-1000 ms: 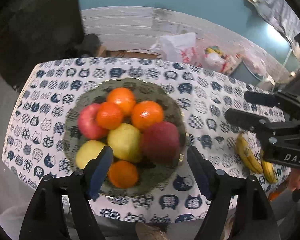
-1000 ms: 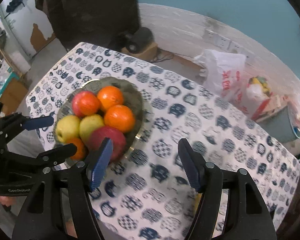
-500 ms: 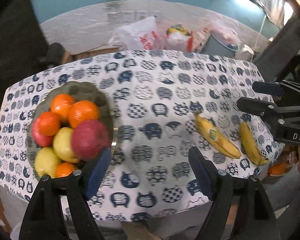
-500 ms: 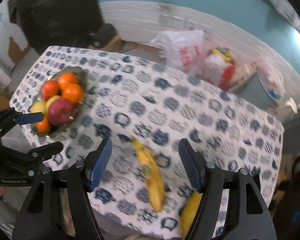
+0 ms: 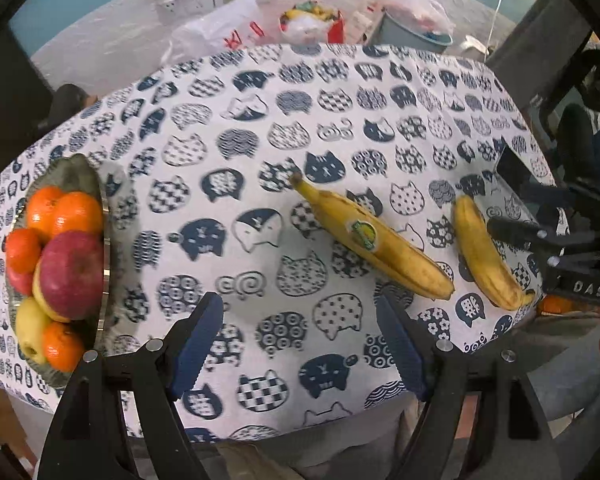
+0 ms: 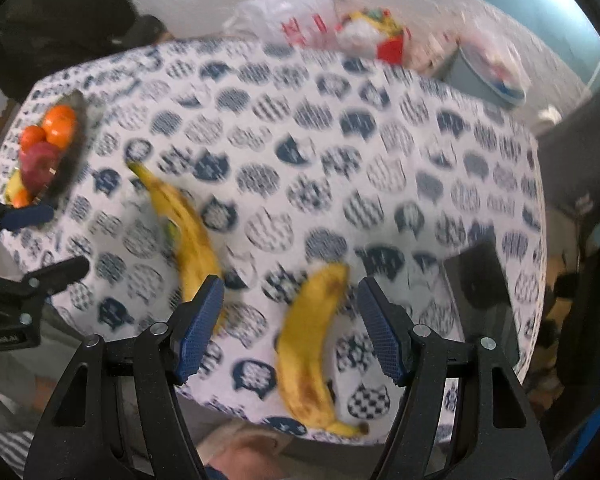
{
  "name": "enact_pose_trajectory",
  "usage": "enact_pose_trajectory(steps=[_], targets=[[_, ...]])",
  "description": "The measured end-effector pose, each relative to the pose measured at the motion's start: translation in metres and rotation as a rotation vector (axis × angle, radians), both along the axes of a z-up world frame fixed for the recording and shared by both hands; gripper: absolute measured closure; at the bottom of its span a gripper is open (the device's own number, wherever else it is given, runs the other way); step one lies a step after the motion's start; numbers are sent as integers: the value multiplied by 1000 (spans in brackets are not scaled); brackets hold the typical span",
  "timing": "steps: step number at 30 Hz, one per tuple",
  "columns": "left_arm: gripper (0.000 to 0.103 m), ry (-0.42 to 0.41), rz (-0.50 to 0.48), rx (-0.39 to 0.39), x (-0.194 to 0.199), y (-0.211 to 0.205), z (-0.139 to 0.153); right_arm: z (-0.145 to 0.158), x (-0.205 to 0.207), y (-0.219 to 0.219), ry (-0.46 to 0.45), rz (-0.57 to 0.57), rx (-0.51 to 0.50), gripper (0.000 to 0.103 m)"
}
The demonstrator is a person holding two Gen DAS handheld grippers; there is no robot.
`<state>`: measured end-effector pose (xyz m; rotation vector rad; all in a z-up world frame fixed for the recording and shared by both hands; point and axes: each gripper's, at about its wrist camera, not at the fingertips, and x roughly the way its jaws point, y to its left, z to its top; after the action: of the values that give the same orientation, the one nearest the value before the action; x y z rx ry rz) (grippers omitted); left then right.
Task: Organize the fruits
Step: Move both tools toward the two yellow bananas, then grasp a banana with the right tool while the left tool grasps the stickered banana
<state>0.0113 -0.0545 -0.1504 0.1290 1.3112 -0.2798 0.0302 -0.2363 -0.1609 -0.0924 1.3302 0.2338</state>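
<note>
A grey plate [image 5: 80,172] at the table's left holds oranges, a red apple [image 5: 74,272] and yellow-green apples; it also shows in the right wrist view [image 6: 74,156]. Two bananas lie on the cat-print cloth: one with a sticker [image 5: 370,240] [image 6: 188,228] and a plain one [image 5: 484,256] [image 6: 312,348] near the right front edge. My left gripper [image 5: 300,344] is open and empty above the cloth's front middle. My right gripper [image 6: 290,332] is open, its jaws on either side of the plain banana, above it.
A dark flat object [image 6: 484,280] lies on the cloth right of the plain banana. Plastic bags [image 5: 228,28] and a grey bin [image 5: 416,32] stand on the floor behind the table. The table's front edge is close under both grippers.
Both grippers have swung right, away from the fruit plate. The bananas have come into view, and the right gripper now straddles the plain banana.
</note>
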Motion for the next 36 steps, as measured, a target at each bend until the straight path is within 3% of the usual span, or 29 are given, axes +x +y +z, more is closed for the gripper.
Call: enact_pose_trajectory(steps=[4,15,19,20,22,36], targets=[[23,40,0,17,3,-12,-15,-28,-6,-12,86,-39,-7,33],[22,81,-4,38,14,-28,-37,-67,-14,-23,171,-45,1,34],[22,107,19,22,19,-29,-41,-78,-13,-24,201,-50,15,54],[22,111,27,17,21,-29,-41,-80,-14,-24,204,-51,19,54],[22,114,36,9,24,-31,-41,-79,-14,-22,192,-42,29,67],[21,110,135,-39,47,-35,-52,-64,26,-15,48,-55,25,69]])
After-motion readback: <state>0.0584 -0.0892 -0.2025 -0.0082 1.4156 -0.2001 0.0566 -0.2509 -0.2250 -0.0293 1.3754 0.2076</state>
